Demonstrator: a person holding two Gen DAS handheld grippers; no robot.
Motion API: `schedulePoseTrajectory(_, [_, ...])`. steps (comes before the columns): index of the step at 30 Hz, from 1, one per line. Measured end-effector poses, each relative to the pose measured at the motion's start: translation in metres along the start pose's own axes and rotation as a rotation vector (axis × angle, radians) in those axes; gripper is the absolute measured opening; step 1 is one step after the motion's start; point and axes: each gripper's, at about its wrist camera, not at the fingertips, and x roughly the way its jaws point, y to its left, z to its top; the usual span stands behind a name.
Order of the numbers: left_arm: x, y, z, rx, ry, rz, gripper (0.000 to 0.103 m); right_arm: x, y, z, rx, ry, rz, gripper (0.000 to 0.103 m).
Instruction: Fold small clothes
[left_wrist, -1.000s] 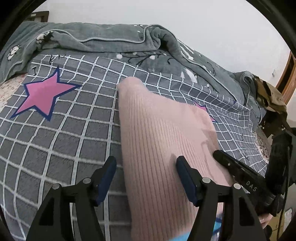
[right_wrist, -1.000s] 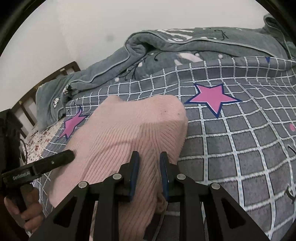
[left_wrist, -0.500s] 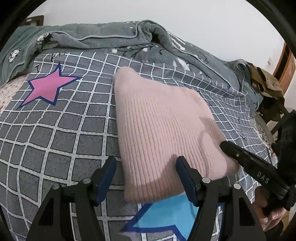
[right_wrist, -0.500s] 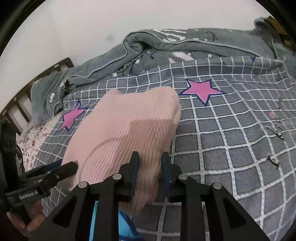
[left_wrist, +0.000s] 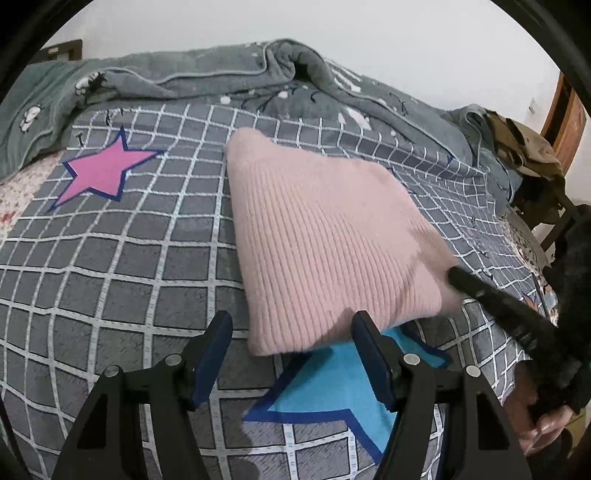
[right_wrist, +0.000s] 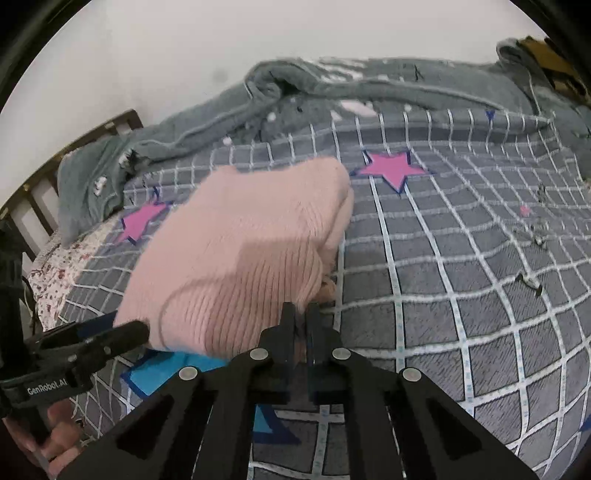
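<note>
Lettering "GenRobot.AI" on left claw (right_wrist: 107, 334).

A folded sweater (left_wrist: 325, 251) lies on the checked bedspread (left_wrist: 122, 266), a rumpled blanket (left_wrist: 207, 74) behind it, both grippers just before its near edge.

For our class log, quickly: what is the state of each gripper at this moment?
Left gripper: open, holding nothing; the pink knit garment lies just beyond its fingers.
Right gripper: closed, holding nothing; the garment sits just ahead.
</note>
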Motion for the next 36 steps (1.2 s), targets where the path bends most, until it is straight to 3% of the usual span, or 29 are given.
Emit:
schedulePoseTrajectory(3, [-0.003,0.003,-0.002,-0.022,-0.012,-0.008,0.065,-0.013,-0.015,0.002,0.069,-0.048,0.042,0.004])
schedulePoseTrajectory(9, [-0.008,0.003,-0.003,-0.056,-0.008,0.023,0.065,0.012,-0.015,-0.004,0.064,0.073,0.041,0.007])
schedulePoseTrajectory(22, [-0.059,-0.008,-0.004,-0.098,-0.027,0.06,0.065,-0.057,-0.001,-0.001,-0.022,0.001,0.055,0.008])
schedulePoseTrajectory(36, [-0.097,-0.006,-0.008,-0.104,-0.059,0.075,0.065,-0.087,0.005,-0.003,-0.031,0.001,0.055,0.011])
